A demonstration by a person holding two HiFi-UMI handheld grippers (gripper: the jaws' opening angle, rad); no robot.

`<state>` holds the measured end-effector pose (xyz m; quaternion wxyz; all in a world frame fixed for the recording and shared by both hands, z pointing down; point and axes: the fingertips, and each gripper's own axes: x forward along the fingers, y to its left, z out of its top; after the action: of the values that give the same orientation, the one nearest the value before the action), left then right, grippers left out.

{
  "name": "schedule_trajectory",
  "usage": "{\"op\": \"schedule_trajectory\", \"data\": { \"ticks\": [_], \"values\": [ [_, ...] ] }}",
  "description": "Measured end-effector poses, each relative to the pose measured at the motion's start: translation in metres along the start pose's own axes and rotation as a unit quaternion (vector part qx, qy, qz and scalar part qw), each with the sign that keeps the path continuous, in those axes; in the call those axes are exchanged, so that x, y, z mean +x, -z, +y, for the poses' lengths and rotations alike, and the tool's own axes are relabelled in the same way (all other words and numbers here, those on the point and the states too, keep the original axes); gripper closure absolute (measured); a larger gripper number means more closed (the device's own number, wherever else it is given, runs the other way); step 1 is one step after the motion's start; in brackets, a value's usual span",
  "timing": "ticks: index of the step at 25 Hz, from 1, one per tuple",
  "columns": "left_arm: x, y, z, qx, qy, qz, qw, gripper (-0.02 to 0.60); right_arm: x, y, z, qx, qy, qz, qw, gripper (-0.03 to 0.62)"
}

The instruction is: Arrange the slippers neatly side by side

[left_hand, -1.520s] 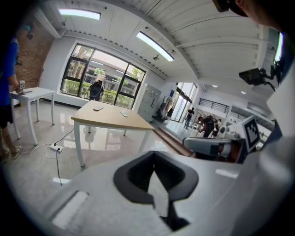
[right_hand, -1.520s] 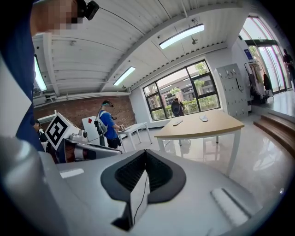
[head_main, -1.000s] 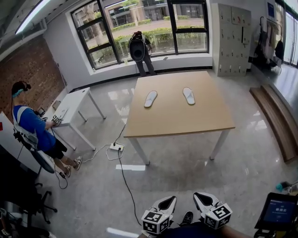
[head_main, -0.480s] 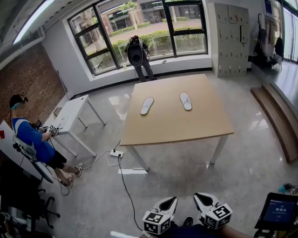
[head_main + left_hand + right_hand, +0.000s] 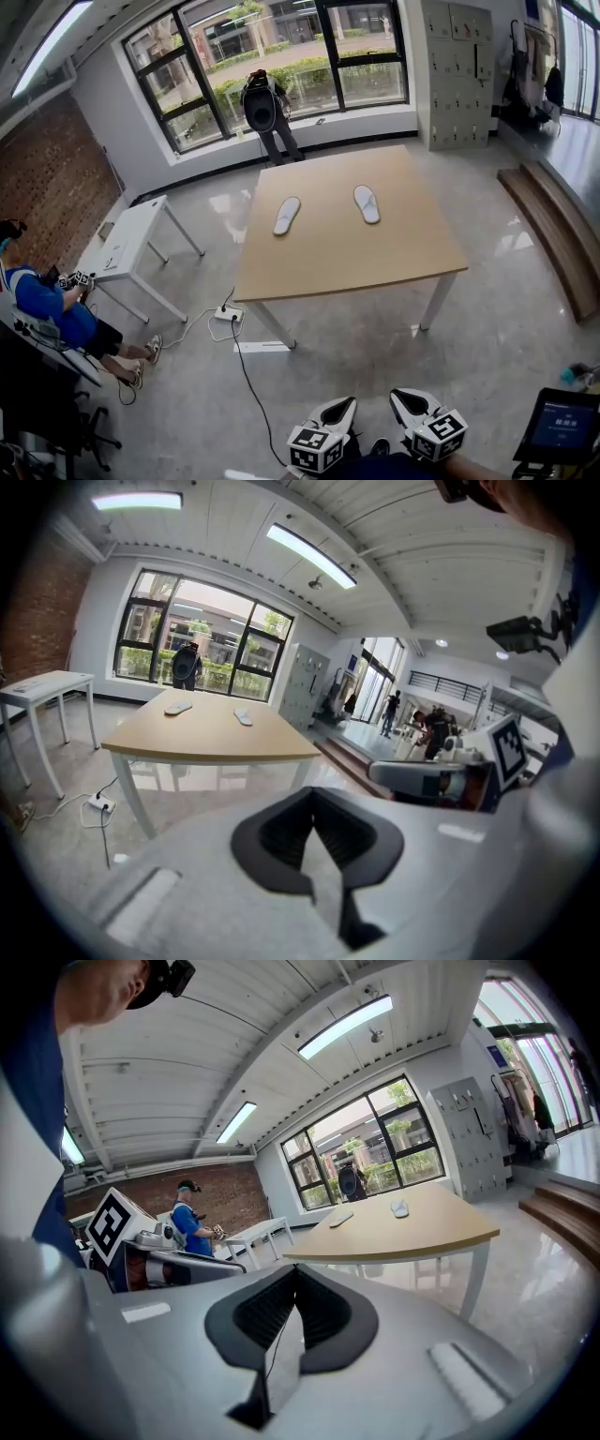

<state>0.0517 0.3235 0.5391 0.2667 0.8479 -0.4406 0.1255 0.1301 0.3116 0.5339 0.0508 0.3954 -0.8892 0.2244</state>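
From the head view, the wooden desk (image 5: pixel 347 253) stands well ahead across the shiny floor. On its far half lie the two white slippers. The left slipper (image 5: pixel 287 215) is angled with its toe leaning right. The right slipper (image 5: pixel 366 203) is well apart from it and leans slightly the other way, so the pair is not yet side by side. The left gripper (image 5: pixel 336 413) and right gripper (image 5: pixel 410 408) hang low at the frame's bottom edge, far from the desk. A person (image 5: pixel 262 101) stands by the window beyond it.

In the left gripper view, the left gripper (image 5: pixel 317 832) has its jaws pressed together with nothing between them. Both slippers show as small pale shapes on the distant desk (image 5: pixel 211 742), the left slipper (image 5: pixel 177 708) and the right slipper (image 5: pixel 243 717).

In the right gripper view, the right gripper (image 5: pixel 292 1312) likewise has its jaws closed on nothing. The left slipper (image 5: pixel 341 1218) and right slipper (image 5: pixel 400 1208) sit on the desk (image 5: pixel 412 1227).

These look like thin, flat slippers, so probably very light, soft and floppy. They would slide easily on the smooth top and sag if lifted by one end. A pinch on the strap over the toe, or on the sole's edge near mid-length, seems the surest hold.
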Motion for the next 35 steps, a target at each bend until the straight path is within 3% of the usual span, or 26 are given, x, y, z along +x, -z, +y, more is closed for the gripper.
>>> {"op": "schedule_trajectory", "data": {
  "ticks": [9,17,26,35],
  "values": [
    [0.032,-0.036,0.050,0.003,0.025,-0.005,0.9997,0.577,0.056,-0.023,-0.022,-0.010,0.027,-0.003,1.000,0.583],
    [0.038,-0.085,0.101,0.007,0.030,-0.019,0.9993,0.577,0.113,-0.057,-0.018,-0.017,0.035,-0.004,0.999,0.583],
    [0.044,-0.089,0.160,-0.016,0.044,-0.017,0.9987,0.577,0.169,-0.061,-0.007,-0.031,0.038,0.014,0.999,0.583],
    [0.047,-0.091,0.186,-0.037,0.040,-0.016,0.9984,0.577,0.195,-0.060,-0.007,-0.033,0.034,0.037,0.998,0.583]
  ]
}}
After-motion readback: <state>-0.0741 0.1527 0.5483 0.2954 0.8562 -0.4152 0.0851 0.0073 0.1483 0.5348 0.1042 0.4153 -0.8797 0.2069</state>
